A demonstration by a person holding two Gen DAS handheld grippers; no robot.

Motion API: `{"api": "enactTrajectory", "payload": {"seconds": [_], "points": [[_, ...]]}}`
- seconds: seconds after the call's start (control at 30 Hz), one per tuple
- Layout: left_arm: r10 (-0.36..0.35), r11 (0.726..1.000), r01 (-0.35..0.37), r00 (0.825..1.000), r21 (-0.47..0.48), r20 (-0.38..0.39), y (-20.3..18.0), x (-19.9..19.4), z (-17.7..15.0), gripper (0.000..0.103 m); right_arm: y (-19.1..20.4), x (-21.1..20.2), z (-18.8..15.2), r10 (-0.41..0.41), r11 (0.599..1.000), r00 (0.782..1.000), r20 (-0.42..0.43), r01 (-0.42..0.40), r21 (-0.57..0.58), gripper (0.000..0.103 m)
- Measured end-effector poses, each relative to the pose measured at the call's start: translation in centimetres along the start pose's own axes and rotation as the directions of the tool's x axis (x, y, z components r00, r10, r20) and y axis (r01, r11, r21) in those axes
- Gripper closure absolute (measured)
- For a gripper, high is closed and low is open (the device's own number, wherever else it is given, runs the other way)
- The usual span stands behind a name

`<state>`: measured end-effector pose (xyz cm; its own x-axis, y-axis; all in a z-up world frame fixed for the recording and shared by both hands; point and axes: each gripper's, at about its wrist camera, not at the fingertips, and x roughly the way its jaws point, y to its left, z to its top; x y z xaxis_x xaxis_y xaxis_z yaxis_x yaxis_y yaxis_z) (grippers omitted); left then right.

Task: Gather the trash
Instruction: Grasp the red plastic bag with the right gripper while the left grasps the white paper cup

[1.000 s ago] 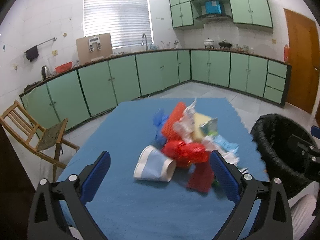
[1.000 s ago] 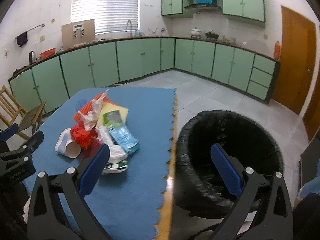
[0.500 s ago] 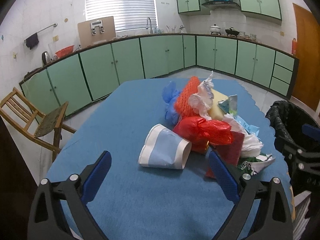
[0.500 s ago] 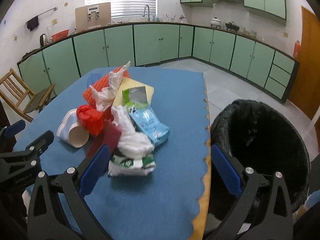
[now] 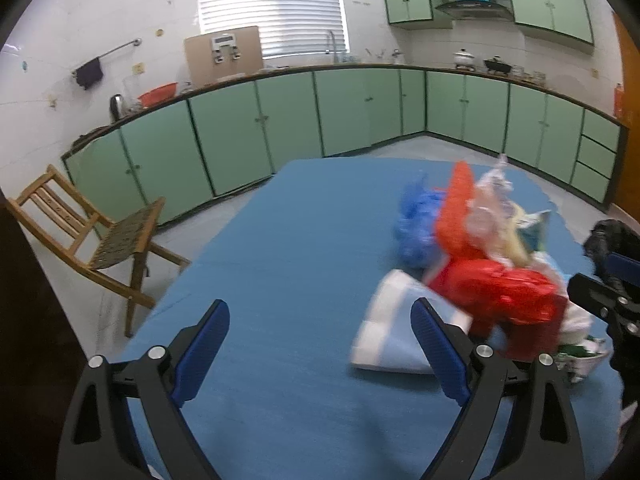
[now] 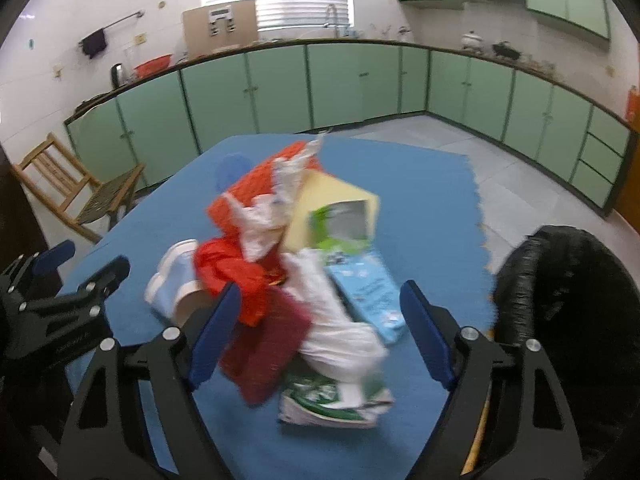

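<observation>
A heap of trash lies on the blue table [image 5: 304, 240]: a white and blue paper cup [image 5: 394, 340] on its side, a red plastic bag [image 5: 500, 292], an orange mesh piece [image 6: 256, 184], white crumpled plastic [image 6: 336, 320], a light blue packet [image 6: 372, 296], a green and white wrapper [image 6: 328, 400]. My left gripper [image 5: 320, 344] is open and empty, left of the cup. My right gripper [image 6: 320, 328] is open and empty, its jaws on either side of the heap's near end, above the white plastic.
A black-lined trash bin [image 6: 568, 320] stands off the table's right edge. A wooden folding chair [image 5: 92, 240] stands to the left on the floor. Green cabinets [image 5: 360, 112] line the far walls.
The left gripper swung left, so the heap now sits at its right. The right gripper moved left from the bin and closer over the heap. Both stayed open.
</observation>
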<state>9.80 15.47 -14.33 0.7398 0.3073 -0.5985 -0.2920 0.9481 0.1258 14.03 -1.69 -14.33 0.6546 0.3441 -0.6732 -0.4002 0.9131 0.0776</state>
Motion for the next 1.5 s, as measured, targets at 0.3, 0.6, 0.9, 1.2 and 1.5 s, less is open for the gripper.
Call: {"api": "enactTrajectory", "payload": {"seconds": [0.3,0.6,0.9,1.2,1.5], "points": [[0.0,1.0,-0.001,1.0,-0.013,-0.019,1.1,0.5,-0.1,0.013,2.8,1.8,0.1,0.094,0.993,0.994,-0.054,-0.098,-0.066,0.057],[-0.009,1.0,0.009,1.0,-0.019,-0.023,1.1,0.6,0.1,0.013,2.7,1.4,-0.2,0.16,0.982,0.986,-0.054,-0.165,-0.09,0.093],[-0.049,0.999,0.049,0.999,0.004,-0.007,-0.8,-0.7,-0.1,0.013,0.2,-1.8,-0.3,0.132,0.991,0.991,0.021,-0.131,-0.028,0.094],[-0.1,0.993,0.1,0.995,0.056,-0.011,-4.9,-0.3,-1.0,0.013,-3.1,-3.5,-1.1,0.041,0.999,0.998,0.048,-0.041,0.008,0.094],[-0.137,0.984,0.142,0.989,0.103,-0.057,-6.4,2.1,-2.2,0.05,-3.6,-3.1,-1.2,0.037,0.999,0.999,0.039,-0.038,0.016,0.094]]}}
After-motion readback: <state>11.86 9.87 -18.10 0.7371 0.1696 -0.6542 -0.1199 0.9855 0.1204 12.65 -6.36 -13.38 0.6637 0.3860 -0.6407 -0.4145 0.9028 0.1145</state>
